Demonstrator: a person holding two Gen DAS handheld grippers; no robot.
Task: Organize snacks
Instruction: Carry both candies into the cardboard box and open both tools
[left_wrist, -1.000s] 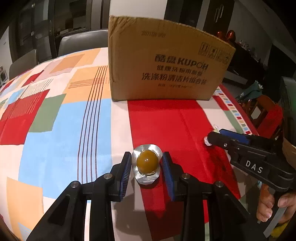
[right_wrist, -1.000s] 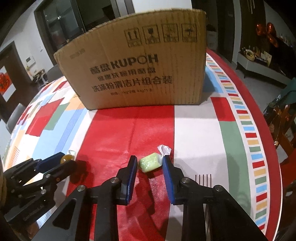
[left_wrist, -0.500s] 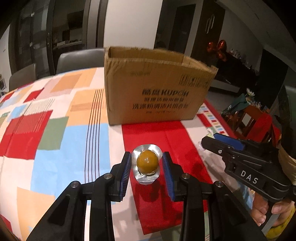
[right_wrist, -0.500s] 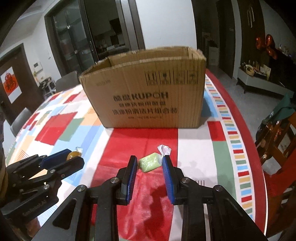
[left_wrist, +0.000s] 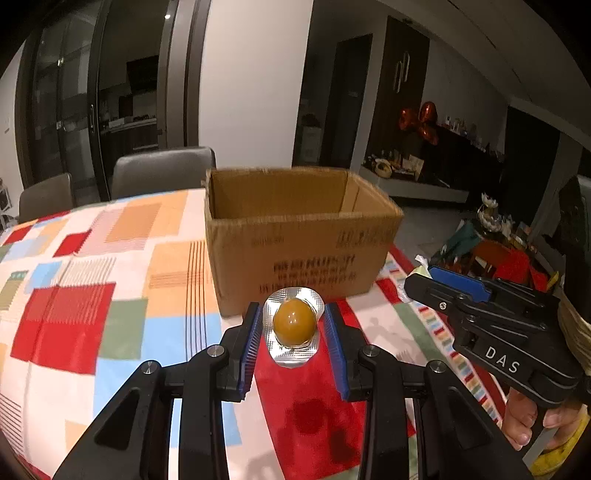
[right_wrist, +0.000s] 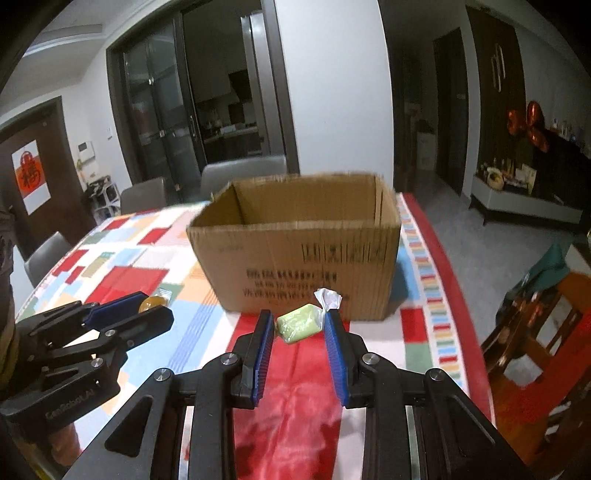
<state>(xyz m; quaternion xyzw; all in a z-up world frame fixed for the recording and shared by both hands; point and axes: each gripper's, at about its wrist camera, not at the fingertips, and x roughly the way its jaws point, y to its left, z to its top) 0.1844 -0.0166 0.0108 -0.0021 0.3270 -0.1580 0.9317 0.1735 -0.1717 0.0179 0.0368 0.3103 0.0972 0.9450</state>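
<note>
My left gripper (left_wrist: 293, 328) is shut on an orange jelly ball in a foil blister pack (left_wrist: 294, 325), held above the table in front of the open cardboard box (left_wrist: 299, 240). My right gripper (right_wrist: 300, 328) is shut on a green wrapped candy (right_wrist: 300, 325), also held above the table, in front of the box (right_wrist: 303, 254). Each gripper shows in the other's view: the right one (left_wrist: 432, 280) to the right, the left one (right_wrist: 147, 310) to the left. The box's upper inside walls are bare; its floor is hidden.
The table wears a colourful patchwork cloth (left_wrist: 92, 295). Grey chairs (left_wrist: 162, 170) stand behind it. A red wooden chair (right_wrist: 546, 332) and clutter sit off the table's right edge (right_wrist: 461, 314).
Both grippers have risen well above the table with their snacks. The box now appears lower in both views and its open top shows.
</note>
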